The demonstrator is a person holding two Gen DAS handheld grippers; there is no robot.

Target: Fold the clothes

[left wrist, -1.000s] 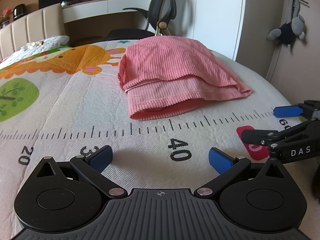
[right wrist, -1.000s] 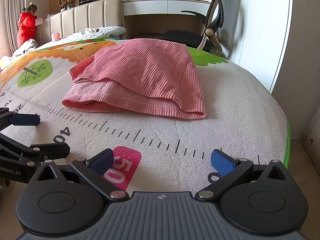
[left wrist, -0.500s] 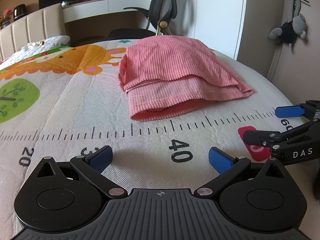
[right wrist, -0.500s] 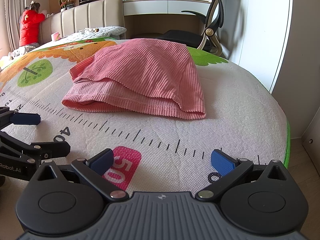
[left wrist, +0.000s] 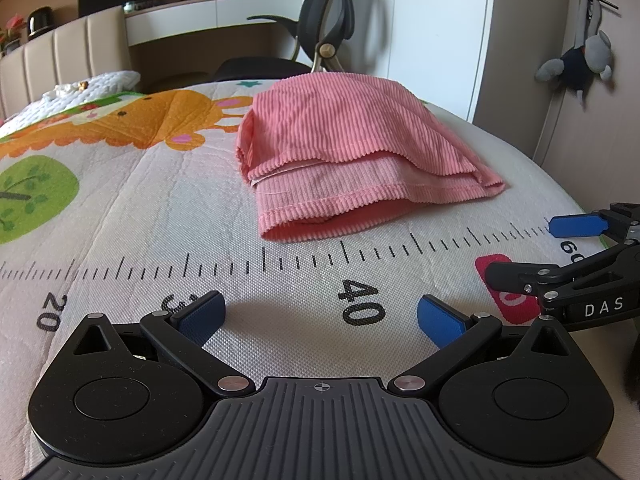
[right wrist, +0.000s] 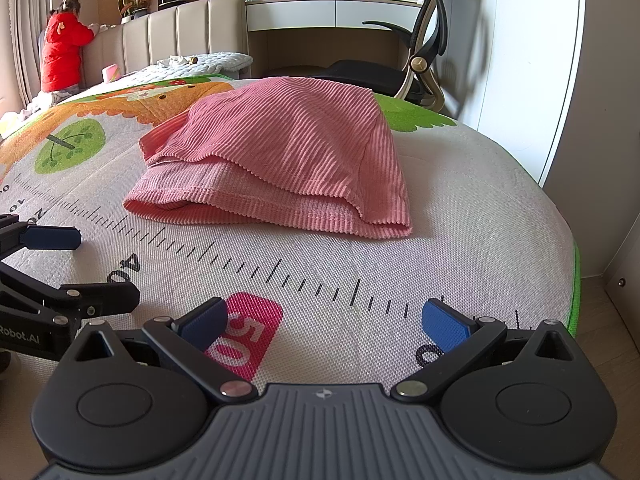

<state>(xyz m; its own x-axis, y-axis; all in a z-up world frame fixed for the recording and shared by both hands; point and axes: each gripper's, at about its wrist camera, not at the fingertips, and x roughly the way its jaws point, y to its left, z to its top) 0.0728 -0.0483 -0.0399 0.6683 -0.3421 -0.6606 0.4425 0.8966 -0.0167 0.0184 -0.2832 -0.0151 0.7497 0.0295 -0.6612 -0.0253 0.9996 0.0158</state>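
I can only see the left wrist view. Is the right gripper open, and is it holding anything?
Observer: The right gripper is open and empty, with both blue pads spread over the printed play mat, short of the folded pink corduroy garment.
Operator: Anyone else in the room?
Observer: Yes, a person in a red jacket is by the beige padded headboard, facing away.
Operator: What's past the mat's right edge?
Observer: Wooden floor, just beyond the mat's green border.

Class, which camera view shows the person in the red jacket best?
The right wrist view: the person in the red jacket stands at the far left beside the headboard. The left wrist view does not show them at all.
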